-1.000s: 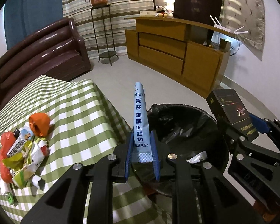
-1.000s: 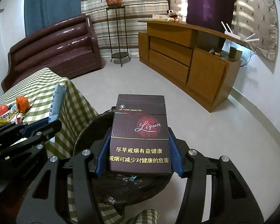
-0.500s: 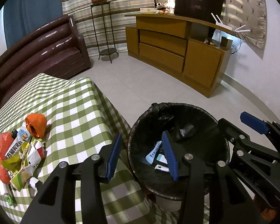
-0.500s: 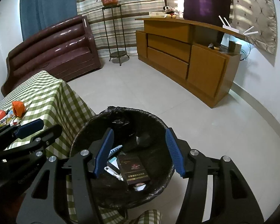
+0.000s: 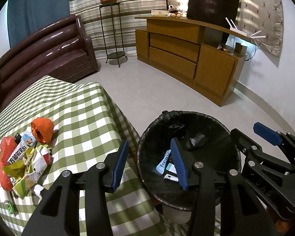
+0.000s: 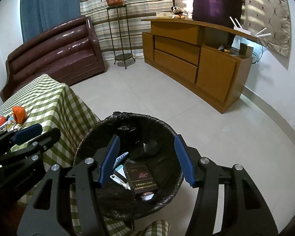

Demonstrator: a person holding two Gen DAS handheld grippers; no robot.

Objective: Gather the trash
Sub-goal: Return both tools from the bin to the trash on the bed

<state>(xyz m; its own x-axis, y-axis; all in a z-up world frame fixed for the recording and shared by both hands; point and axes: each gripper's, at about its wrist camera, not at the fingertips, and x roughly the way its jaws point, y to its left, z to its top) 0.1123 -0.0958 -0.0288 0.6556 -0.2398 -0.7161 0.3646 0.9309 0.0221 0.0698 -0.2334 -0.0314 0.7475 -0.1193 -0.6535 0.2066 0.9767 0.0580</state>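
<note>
A bin with a black liner (image 5: pixel 188 116) (image 6: pixel 131 116) stands on the floor beside the table's corner. A light blue sachet (image 5: pixel 163 160) (image 6: pixel 121 156) and a dark cigarette box (image 6: pixel 141 179) lie inside it among other scraps. My left gripper (image 5: pixel 149 143) hangs open and empty over the bin's left rim and the table edge. My right gripper (image 6: pixel 147 138) is open and empty above the bin's mouth. A heap of wrappers (image 5: pixel 23 159) with a crumpled orange piece (image 5: pixel 42 129) (image 6: pixel 18 114) lies on the green checked tablecloth (image 5: pixel 78 114).
The left gripper's blue pad (image 6: pixel 27 132) shows at the left of the right wrist view. The right gripper's arm (image 5: pixel 265 131) shows at the right of the left wrist view. A brown sofa (image 5: pixel 45 57), a plant stand (image 5: pixel 112 29) and a wooden cabinet (image 5: pixel 186 49) line the far side of the tiled floor.
Both grippers have opened. The blue sachet fell from the left one and the cigarette box from the right one into the bin. Neither hand has shifted much.
</note>
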